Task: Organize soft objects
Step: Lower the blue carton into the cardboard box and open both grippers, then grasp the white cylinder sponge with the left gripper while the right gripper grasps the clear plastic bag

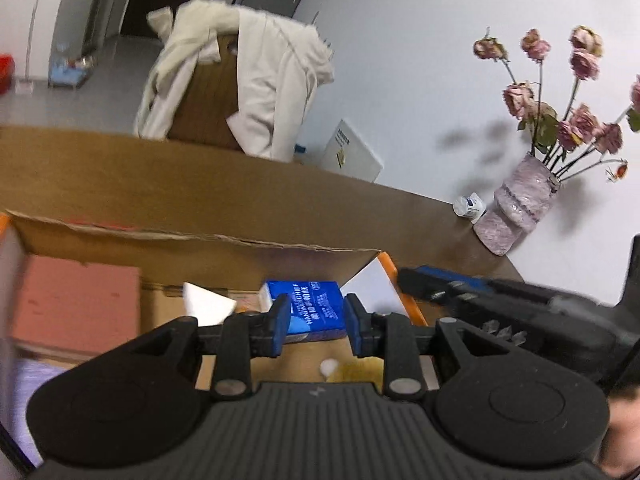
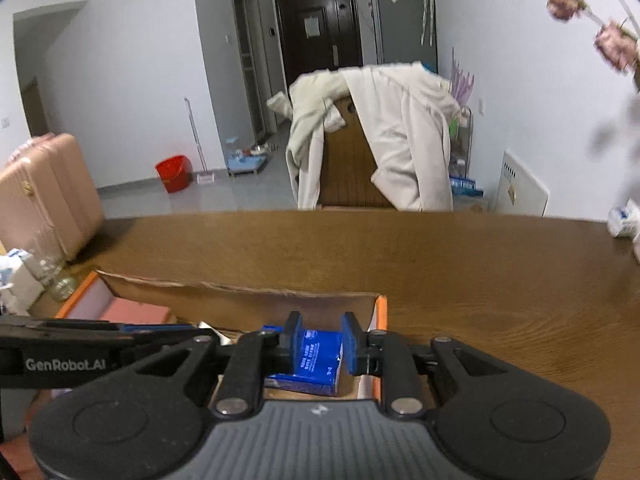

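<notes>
- Step in hand, as I judge it: stowing blue tissue packs in the cardboard box that sits on the brown bench. Both tools hang over the box's right end, angled down into it.
- Right tool: pads nearly together, with a blue tissue pack clamped between them. That pack sits low in the box, against or on top of another blue pack beneath it; I cannot tell whether it already rests on it.
- Left tool: a narrow gap between the pads. A blue pack shows in that gap, lying in the box near its right wall. Whether the pads press it cannot be made out; it looks to lie beyond the tips.
- Next move, my judgement: the right tool needs to spread its pads to let the pack settle, then lift straight clear of the box wall. The two tools are just beside each other, so they should withdraw one at a time.
- Writing: the pack in the left view reads "HANDKERCHIEF", with smaller print too blurred to read. The left tool's body, seen from the right view, is marked "GenRobot.AI".
- A small white bottle by the vase carries a label too small to read.
</notes>
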Tool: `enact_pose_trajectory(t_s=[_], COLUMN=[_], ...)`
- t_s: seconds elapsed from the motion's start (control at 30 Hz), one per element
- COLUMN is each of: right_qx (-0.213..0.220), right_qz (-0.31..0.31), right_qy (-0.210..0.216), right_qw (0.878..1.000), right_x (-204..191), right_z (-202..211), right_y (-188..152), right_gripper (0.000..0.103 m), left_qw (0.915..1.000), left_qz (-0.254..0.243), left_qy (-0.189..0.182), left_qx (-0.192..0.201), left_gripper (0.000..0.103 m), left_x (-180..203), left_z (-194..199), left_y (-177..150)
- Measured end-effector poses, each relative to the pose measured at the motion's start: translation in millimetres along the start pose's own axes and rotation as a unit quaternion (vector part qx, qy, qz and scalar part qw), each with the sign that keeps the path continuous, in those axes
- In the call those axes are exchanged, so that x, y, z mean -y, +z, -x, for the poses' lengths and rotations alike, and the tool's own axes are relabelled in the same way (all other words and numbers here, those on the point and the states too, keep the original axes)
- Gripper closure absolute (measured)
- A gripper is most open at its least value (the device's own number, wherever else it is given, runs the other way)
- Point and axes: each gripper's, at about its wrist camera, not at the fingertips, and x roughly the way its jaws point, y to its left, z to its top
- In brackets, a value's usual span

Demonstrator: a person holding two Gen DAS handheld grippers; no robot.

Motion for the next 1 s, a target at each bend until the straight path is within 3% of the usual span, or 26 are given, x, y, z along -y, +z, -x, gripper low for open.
enact_pose_trajectory(t_s=[0.1, 0.3, 0.4, 0.5, 0.6, 0.8, 1.0], right_qx=[0.015, 0.048, 0.066, 0.091, 0.104, 0.110, 0.090], right_qz=[0.009, 0.033, 0.045, 0.055, 0.069, 0.091, 0.016], right_qy=[0.008, 0.027, 0.036, 0.052, 0.068, 0.065, 0.084], right_qw=[1.000, 0.998, 0.996, 0.993, 0.990, 0.988, 0.992], right_x=[0, -5, -12, -21, -34, -62, -53], right_z=[37, 125, 168, 210, 241, 272, 285], right_y=[0, -24, -49, -83, -124, -208, -274], right_gripper=[0.076, 0.058, 0.053, 0.043, 0.038, 0.032, 0.032], left_qw=[0.9991, 0.9895, 0.9829, 0.9803, 0.9758, 0.9775, 0.9844], left_qz=[-0.023, -0.080, -0.101, -0.110, -0.116, -0.118, -0.093], left_qy=[0.026, 0.090, 0.112, 0.112, 0.120, 0.106, 0.103], left_qx=[0.024, 0.081, 0.104, 0.120, 0.141, 0.139, 0.108], left_gripper=[0.061, 0.050, 0.041, 0.030, 0.026, 0.017, 0.015], left_x=[5, 22, 32, 40, 49, 66, 71], left_z=[36, 122, 163, 199, 228, 256, 258], left_y=[-6, -39, -68, -105, -150, -231, -296])
